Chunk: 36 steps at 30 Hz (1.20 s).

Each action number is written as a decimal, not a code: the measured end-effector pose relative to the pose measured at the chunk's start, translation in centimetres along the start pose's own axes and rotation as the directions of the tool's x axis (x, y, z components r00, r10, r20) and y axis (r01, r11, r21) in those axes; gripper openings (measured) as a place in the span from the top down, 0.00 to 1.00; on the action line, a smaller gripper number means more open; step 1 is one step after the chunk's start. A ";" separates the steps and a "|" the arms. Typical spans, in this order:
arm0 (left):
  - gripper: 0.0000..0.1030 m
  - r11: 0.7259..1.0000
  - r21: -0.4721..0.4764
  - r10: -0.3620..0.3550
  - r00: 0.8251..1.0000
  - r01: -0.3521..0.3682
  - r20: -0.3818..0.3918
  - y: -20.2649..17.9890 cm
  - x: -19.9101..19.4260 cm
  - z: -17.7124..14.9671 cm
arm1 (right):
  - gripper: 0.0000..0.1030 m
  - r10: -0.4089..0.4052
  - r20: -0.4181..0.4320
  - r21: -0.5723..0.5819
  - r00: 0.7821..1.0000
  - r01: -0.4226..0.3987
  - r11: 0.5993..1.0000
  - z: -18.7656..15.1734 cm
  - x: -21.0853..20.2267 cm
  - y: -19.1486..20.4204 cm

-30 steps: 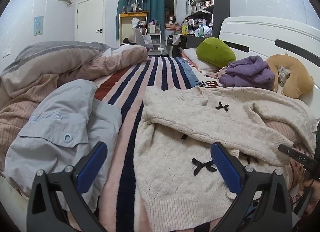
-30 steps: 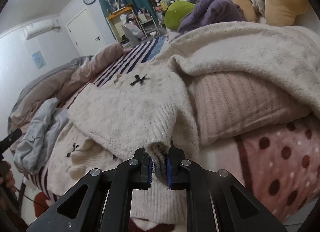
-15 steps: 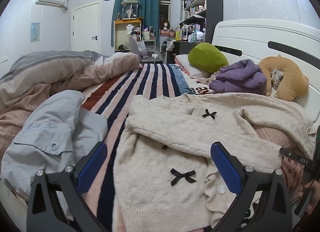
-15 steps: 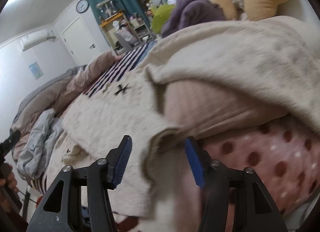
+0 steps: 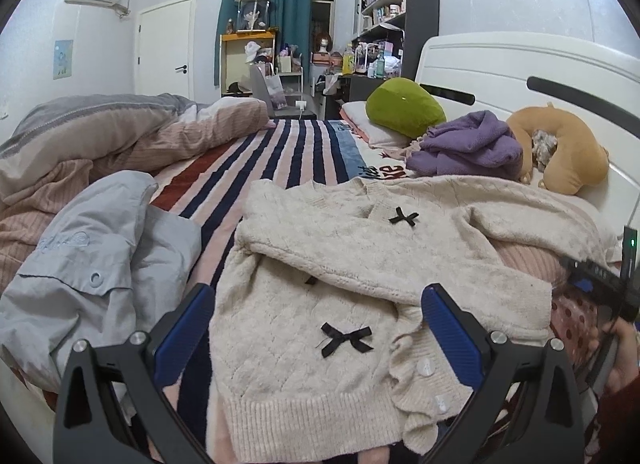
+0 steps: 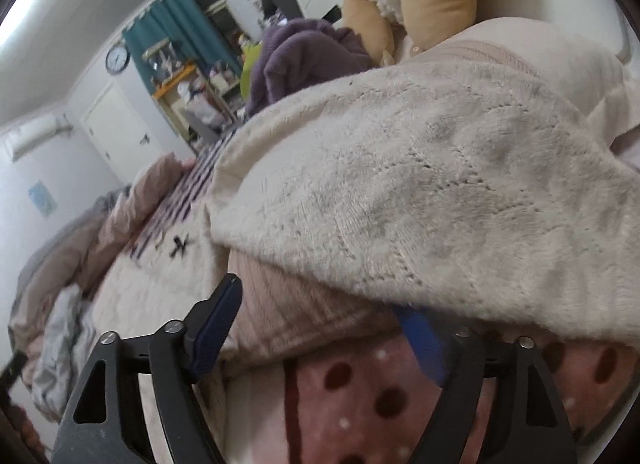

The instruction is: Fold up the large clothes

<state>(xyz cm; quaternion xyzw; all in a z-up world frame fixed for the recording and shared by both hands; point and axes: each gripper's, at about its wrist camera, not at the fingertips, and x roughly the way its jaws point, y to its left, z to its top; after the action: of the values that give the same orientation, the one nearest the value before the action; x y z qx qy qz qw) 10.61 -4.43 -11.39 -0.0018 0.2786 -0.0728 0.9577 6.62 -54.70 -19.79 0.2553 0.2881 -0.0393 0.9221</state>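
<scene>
A cream knit cardigan (image 5: 360, 276) with black bows lies spread across the striped bedspread (image 5: 280, 151), filling the middle of the left wrist view from about 6 o'clock up to 2 o'clock. One sleeve is folded across its chest, the cuff ending near 4 o'clock, and its ribbed hem with white buttons sits at 6 o'clock. The left gripper (image 5: 320, 328) hangs above the hem with its blue-padded jaws spread wide, touching nothing; the lower black bow (image 5: 346, 338) shows between them.

At 9 o'clock a crumpled grey shirt (image 5: 88, 264) lies just beside the cardigan. A purple garment (image 5: 468, 147) and a green cushion (image 5: 404, 107) sit toward 1 o'clock, with a tan neck pillow (image 5: 568, 155) at 2 o'clock.

In the blurred right wrist view, the right gripper (image 6: 320, 328) has its jaws opening and nothing pinched; between them lie ribbed pink bedding (image 6: 300, 312) and a dotted pink blanket (image 6: 360, 392). The cardigan's other sleeve (image 6: 440, 199) drapes above, from 12 to 3 o'clock
</scene>
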 end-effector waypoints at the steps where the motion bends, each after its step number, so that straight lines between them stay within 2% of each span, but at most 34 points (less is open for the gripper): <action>1: 0.01 1.000 0.007 0.009 1.000 -0.009 0.000 0.0 -0.1 0.0 | 0.24 -0.004 0.012 0.014 1.000 0.003 1.000 0.0 0.2 0.0; 6: 0.01 1.000 -0.006 0.014 1.000 -0.014 0.006 0.7 -0.5 0.0 | 0.27 0.030 0.059 0.061 0.998 -0.033 0.998 -0.1 0.0 -0.2; 8: 0.01 1.000 -0.011 0.018 1.000 -0.018 0.006 0.9 -0.5 -0.1 | 0.32 0.043 0.072 0.064 0.996 -0.047 0.997 -0.4 -0.4 -0.6; 11: 0.01 1.000 -0.013 0.022 1.000 -0.022 0.003 0.9 -0.4 -0.2 | 0.48 0.078 0.120 0.046 0.990 -0.084 0.995 -0.6 -1.6 -0.6; 13: 0.01 1.000 -0.016 0.024 1.000 -0.024 -0.003 1.0 -0.1 -0.2 | 0.49 0.103 0.127 0.020 0.987 -0.106 0.994 -0.3 -1.9 -0.2; 15: 0.01 1.000 -0.018 0.023 1.000 -0.023 -0.006 1.0 0.0 -0.2 | 0.51 0.084 0.111 -0.006 0.990 -0.083 0.996 0.3 -1.4 0.2; 17: 0.01 1.000 -0.017 0.022 1.000 -0.022 -0.003 1.0 0.0 -0.2 | 0.60 0.079 0.120 -0.015 0.990 -0.077 0.997 1.0 -0.9 0.4; 19: 0.01 0.999 -0.013 0.034 0.999 -0.034 -0.004 1.0 0.1 -0.2 | 0.88 0.088 0.127 -0.021 0.988 -0.086 0.996 1.6 -0.7 0.6; 20: 0.01 0.999 -0.013 0.037 0.999 -0.037 -0.004 1.1 0.0 -0.2 | 0.91 0.090 0.122 -0.022 0.988 -0.088 0.996 1.9 -0.5 0.7; 23: 0.01 0.999 -0.027 0.045 0.999 -0.045 0.006 1.6 -0.1 -0.1 | 0.93 0.099 0.151 -0.023 0.984 -0.096 0.995 2.4 -0.9 1.2; 27: 0.01 0.998 -0.042 0.054 0.998 -0.053 0.012 2.2 -0.1 0.4 | 0.94 0.128 0.201 -0.096 0.971 -0.111 0.989 2.7 -2.1 3.7; 32: 0.01 0.997 -0.045 0.062 0.998 -0.060 0.031 2.8 -0.5 0.9 | 0.94 0.236 0.224 -0.195 0.946 -0.194 0.961 3.1 -3.2 8.4; 36: 0.01 0.995 -0.045 0.088 0.995 -0.086 0.046 3.9 -1.1 1.4 | 0.94 0.355 0.190 -0.295 0.915 -0.292 0.910 2.9 -3.6 13.0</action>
<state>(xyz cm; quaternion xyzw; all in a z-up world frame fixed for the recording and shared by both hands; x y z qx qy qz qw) 10.94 -0.49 -9.78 -0.0121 0.2570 -0.0250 0.9660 7.96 -45.14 -9.87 0.1695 0.1308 0.1228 0.9691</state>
